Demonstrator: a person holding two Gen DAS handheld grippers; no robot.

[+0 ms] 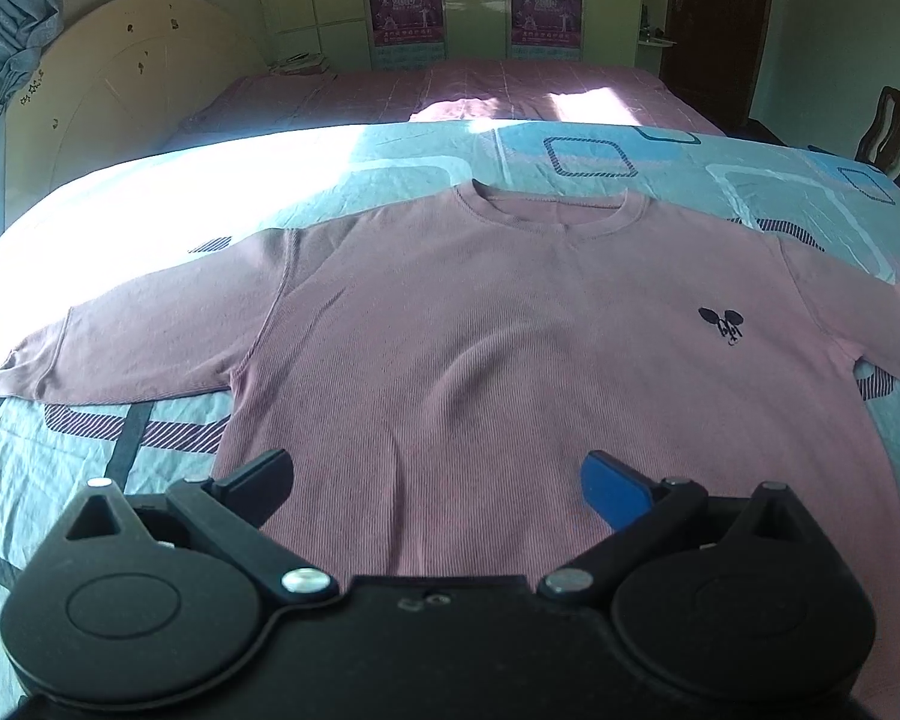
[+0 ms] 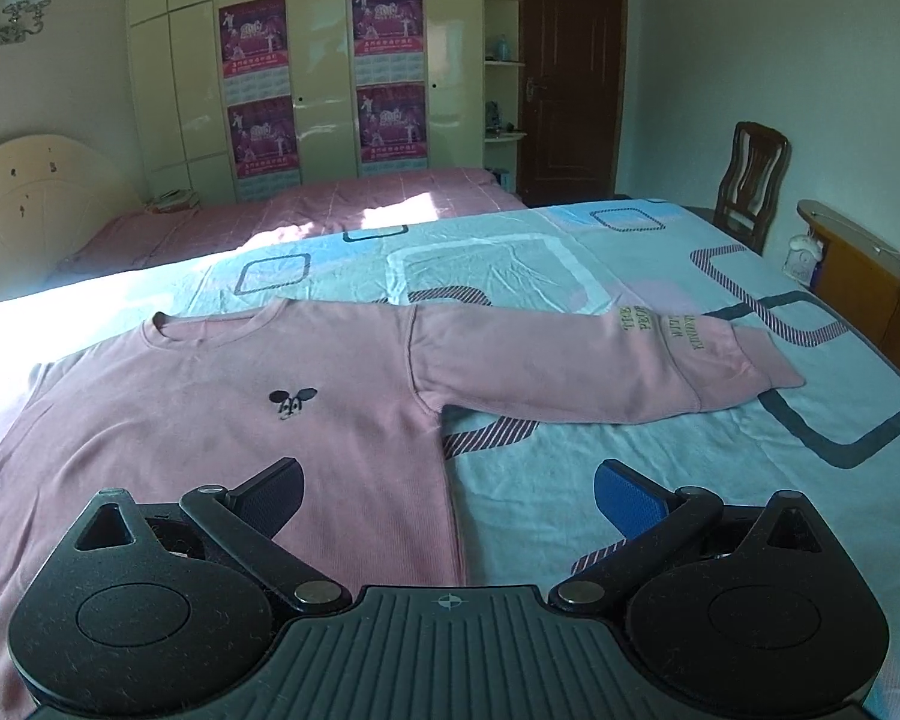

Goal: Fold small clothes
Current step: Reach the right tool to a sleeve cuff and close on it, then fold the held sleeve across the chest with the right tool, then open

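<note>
Pink ribbed sweater [image 1: 480,348] lies flat, front up, on a bed [image 2: 630,480] covered in a pale blue patterned sheet. Its collar points away from both cameras and its hem sits nearest them, so the body runs lengthwise away from the grippers while the sleeves stretch out sideways.

Seen from the left wrist, the left gripper [image 1: 438,483] hovers above the lower body of the sweater, jaws spread wide and holding nothing. The left sleeve [image 1: 132,336] extends far out to that side, its cuff lying near the bed's edge.

Seen from the right wrist, the right gripper [image 2: 450,495] is also spread wide and empty. It hovers right over the sweater's right side seam, one finger above pink cloth and the other above bare sheet. The right sleeve [image 2: 600,372] lies ahead and off to the right, straight out from the shoulder, with lettering near the cuff.

Each sleeve lies on the side of its own gripper, so each hand is the nearer one for its sleeve. A likely first fold brings the sleeves inward across the body.
</note>
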